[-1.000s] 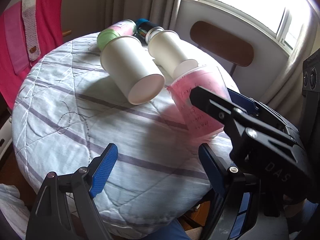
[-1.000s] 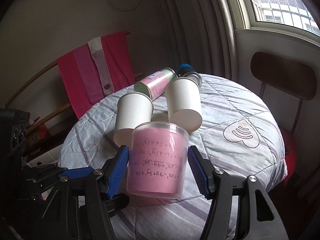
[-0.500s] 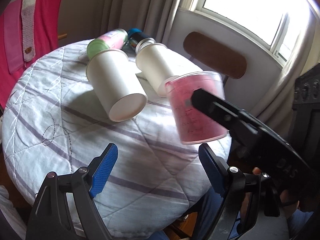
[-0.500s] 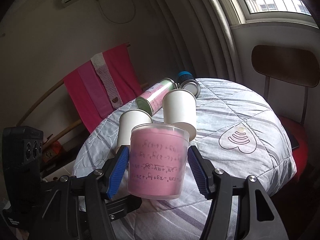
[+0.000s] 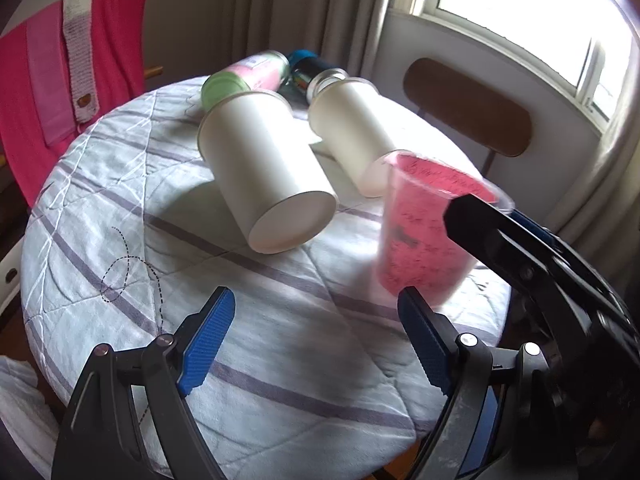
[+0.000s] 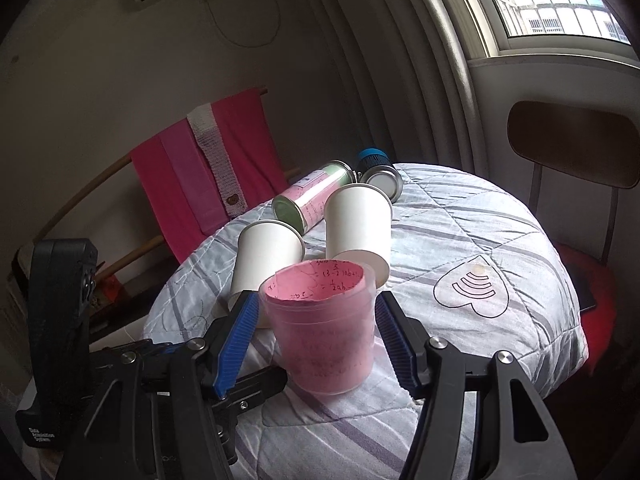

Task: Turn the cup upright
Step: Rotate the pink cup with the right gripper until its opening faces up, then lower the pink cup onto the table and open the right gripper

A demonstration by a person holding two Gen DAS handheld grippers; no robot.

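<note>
**A:** Left wrist view first. How does the left gripper (image 5: 316, 340) stand?

**B:** Jaws wide apart, with nothing between the blue pads (image 5: 208, 340). Only the quilted worktop (image 5: 120, 220) lies below them.

**A:** And the cup?

**B:** The pink cup (image 5: 424, 240) is ahead and to the right of that gripper, just past its right pad. Its mouth is up, it leans a little, and it looks blurred. The right gripper (image 5: 488, 224) reaches in from the right, one black finger crossing the cup's rim.

**A:** What's further ahead?

**B:** Two white paper cups (image 5: 268, 176) lie tipped over, their bases toward the gripper. Beyond them are a green can (image 5: 240, 80) and a blue-capped can (image 5: 308, 66), both on their sides. A pink cloth (image 5: 40, 72) hangs far left and a chair (image 5: 468, 108) stands far right.

**A:** Now the right wrist view.

**B:** The right gripper (image 6: 316, 304) is closed on the pink cup (image 6: 324, 340), with a pad at each side just below the rim. The cup is mouth up, with handwriting showing on the pink paper inside. I cannot tell whether its base touches the worktop (image 6: 480, 240).

**A:** And beyond it?

**B:** The paper cups (image 6: 272, 256) are just behind the held cup, and the green can (image 6: 308, 204) is further ahead. A heart patch (image 6: 472, 288) is on the cover to the right. The left gripper's body shows low on the left.
</note>
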